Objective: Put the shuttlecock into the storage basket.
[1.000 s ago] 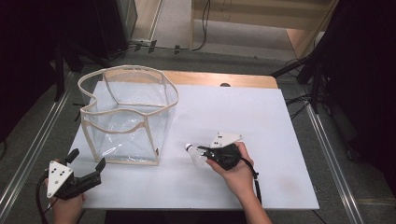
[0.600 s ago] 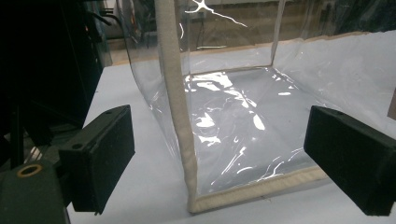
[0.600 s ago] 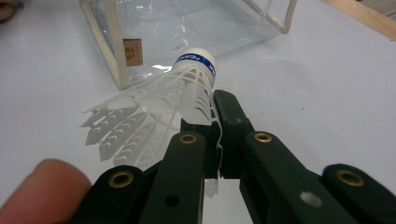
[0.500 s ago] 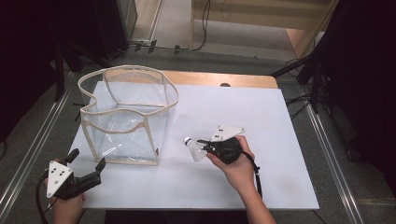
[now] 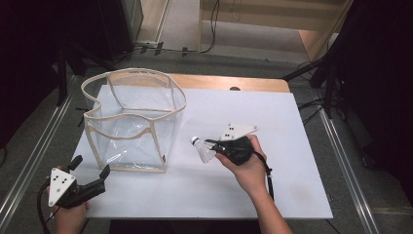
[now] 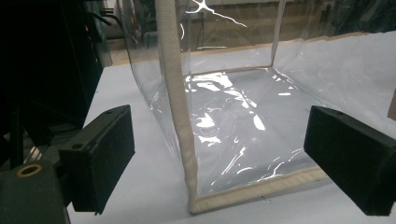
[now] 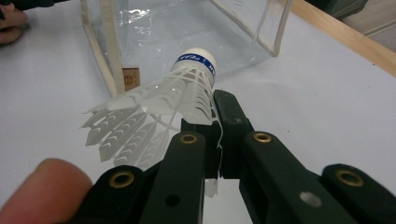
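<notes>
A white shuttlecock (image 5: 202, 150) with a blue band round its cork hangs just above the white table. My right gripper (image 5: 212, 145) is shut on its feather skirt, a short way right of the clear bag. In the right gripper view the shuttlecock (image 7: 182, 88) has its cork pointing at the bag, and my right gripper (image 7: 217, 112) pinches the feathers' edge. The clear plastic bag (image 5: 131, 117) with cream trim stands open-topped at the left. At the front left corner my left gripper (image 5: 90, 168) is open and aims at the bag's near corner. In its own view my left gripper (image 6: 224, 158) frames the bag's corner trim (image 6: 175, 93).
The white table top (image 5: 282, 126) has open room to the right and in front. A wooden strip (image 5: 234, 83) runs along its back edge, and metal rails (image 5: 346, 161) flank it. The person's other hand (image 7: 11, 21) shows far off in the right gripper view.
My right gripper has risen slightly with the shuttlecock in it. The left gripper and the bag have not moved.
</notes>
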`<state>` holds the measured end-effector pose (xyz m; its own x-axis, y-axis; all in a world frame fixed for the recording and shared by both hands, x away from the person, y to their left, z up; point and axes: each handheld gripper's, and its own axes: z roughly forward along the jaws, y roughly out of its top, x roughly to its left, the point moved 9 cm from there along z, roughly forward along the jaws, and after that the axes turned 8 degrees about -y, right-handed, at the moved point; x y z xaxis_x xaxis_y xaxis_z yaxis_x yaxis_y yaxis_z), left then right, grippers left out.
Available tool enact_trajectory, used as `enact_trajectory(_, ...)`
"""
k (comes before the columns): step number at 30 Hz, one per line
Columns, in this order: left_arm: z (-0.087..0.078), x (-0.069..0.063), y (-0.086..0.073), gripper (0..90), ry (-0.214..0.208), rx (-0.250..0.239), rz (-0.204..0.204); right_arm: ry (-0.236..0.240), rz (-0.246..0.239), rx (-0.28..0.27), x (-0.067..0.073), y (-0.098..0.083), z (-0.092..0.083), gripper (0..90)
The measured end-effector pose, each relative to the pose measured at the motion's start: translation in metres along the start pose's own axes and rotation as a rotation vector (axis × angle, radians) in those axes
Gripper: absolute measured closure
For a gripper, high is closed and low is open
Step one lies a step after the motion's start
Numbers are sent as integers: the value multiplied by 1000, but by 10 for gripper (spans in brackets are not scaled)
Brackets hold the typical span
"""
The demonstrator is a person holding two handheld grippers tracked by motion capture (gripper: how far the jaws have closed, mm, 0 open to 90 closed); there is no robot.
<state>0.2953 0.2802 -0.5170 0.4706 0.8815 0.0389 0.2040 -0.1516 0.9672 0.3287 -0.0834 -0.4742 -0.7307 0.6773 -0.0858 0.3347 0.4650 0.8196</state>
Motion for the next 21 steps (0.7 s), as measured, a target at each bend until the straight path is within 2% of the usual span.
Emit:
enact_trajectory(13, 0, 0, 0, 92, -1, 0, 0, 1, -7, -19, -4, 15, -4, 864)
enact_trajectory(21, 0, 0, 0, 92, -1, -1, 0, 13, 12, -33, -7, 25, -6, 865)
